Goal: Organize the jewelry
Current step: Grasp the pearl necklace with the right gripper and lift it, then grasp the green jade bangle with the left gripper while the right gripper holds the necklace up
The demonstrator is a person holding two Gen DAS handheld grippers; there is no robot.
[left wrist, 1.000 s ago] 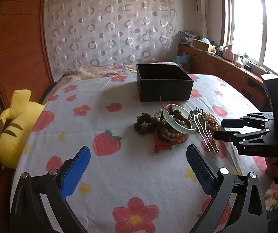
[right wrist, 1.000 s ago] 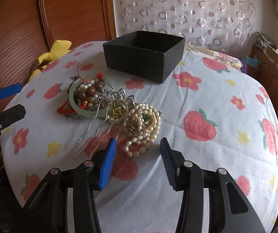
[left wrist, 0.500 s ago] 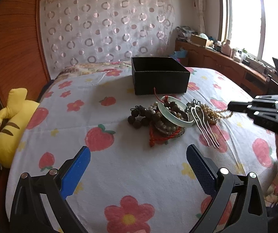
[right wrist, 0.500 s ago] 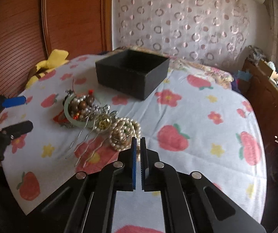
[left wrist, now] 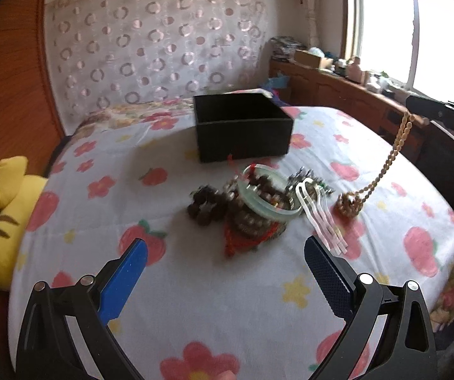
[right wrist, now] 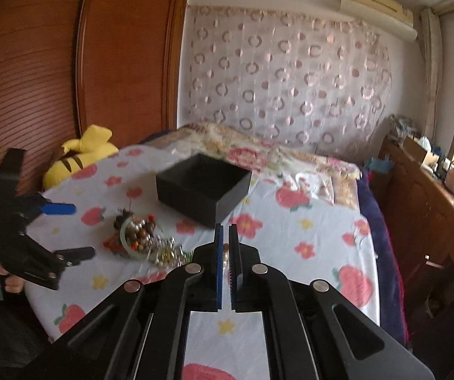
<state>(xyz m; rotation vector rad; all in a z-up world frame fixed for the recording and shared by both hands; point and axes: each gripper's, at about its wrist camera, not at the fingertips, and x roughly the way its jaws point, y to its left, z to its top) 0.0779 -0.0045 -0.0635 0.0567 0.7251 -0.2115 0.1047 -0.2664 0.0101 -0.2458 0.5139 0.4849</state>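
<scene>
The task had barely started: the box (left wrist: 242, 126), ahead of both tongs, showed nothing inside as far as could be seen. The right tongs (right wrist: 226, 264) were closed on a pearl strand (left wrist: 388, 158), one end pinched, the rest hanging to a small heap just below them. The left tongs (left wrist: 225, 272) stood open and empty, facing the pile (left wrist: 252, 202) of dark beads, a pale bangle and hairpins, all yet to be boxed.

Bed (left wrist: 195, 300) with box (left wrist: 242, 133), jewelry (left wrist: 258, 202)
</scene>
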